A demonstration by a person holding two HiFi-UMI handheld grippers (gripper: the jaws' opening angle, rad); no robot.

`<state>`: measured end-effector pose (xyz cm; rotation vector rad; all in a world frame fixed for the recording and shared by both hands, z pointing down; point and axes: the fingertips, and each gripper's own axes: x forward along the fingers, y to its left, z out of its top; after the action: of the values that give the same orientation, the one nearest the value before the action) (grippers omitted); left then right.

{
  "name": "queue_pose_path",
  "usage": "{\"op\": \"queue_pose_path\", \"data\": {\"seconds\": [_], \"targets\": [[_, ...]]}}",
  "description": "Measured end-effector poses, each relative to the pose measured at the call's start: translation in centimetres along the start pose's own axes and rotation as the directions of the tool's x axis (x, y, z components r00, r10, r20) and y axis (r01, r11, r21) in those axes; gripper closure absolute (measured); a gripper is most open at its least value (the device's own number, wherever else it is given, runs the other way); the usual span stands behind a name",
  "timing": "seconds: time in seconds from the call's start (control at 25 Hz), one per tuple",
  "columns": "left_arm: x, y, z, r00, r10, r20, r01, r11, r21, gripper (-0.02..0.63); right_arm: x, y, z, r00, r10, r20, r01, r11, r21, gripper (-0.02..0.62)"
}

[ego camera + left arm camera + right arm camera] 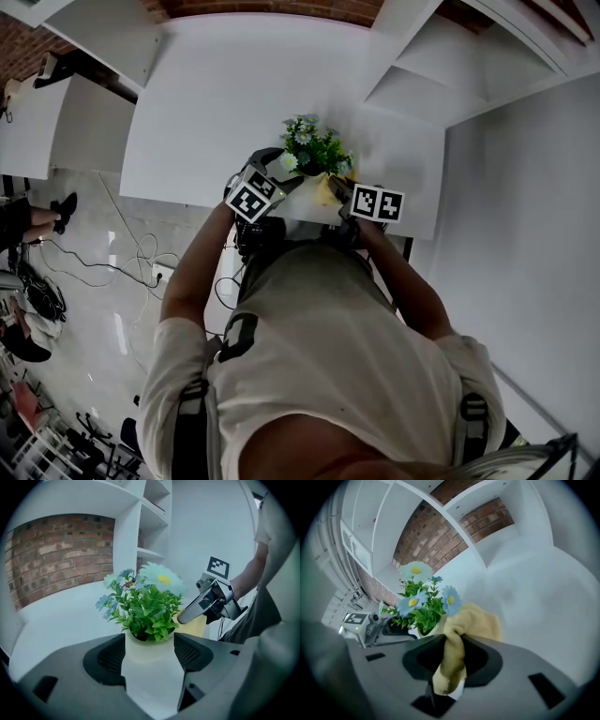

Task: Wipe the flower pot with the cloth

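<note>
Clasps the flower pot [147, 665] in the left gripper [149, 645], jaws set wide, pads flush on both sides of its wall. Looks pale cream, smooth and round, filled with green leaves [149, 613] and light blue daisies [161, 579] with yellow hearts. Stands upright close to the near edge of the white desk [216, 103], right of its middle. Pinches a yellow cloth [476, 623] in the right gripper [451, 641], jaws narrow, a tail hanging between them and the bunched rest just beside the pot, under the leaves
</note>
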<state>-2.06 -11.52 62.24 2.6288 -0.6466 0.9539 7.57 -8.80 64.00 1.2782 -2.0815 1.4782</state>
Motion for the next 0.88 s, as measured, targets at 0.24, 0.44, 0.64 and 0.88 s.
{"op": "queue_pose_path", "data": {"seconds": [0.24,0.44,0.64,0.88], "targets": [[0.6,0.0,1.1,0.999,0.021,0.046,-0.017,0.997,-0.081,0.284,0.2,0.4,0.0,1.000,0.003,-0.013,-0.003,1.000,-0.015,0.488],[0.4,-0.6,0.9,0.982,0.175,0.069,-0.157,0.965,-0.209,0.284,0.6,1.4,-1.9,0.999,0.017,-0.047,-0.018,1.000,-0.022,0.488],[-0.8,-2.0,0.3,0.989,0.094,0.117,-0.053,0.947,-0.317,0.284,0.4,0.6,-1.5,0.999,0.010,-0.051,-0.011,0.999,-0.032,0.488],[-2.5,0.7,-0.3,0.993,0.083,0.088,-0.062,0.972,-0.226,0.284,0.2,0.1,0.6,1.000,0.002,-0.012,-0.002,1.000,-0.022,0.488]]}}
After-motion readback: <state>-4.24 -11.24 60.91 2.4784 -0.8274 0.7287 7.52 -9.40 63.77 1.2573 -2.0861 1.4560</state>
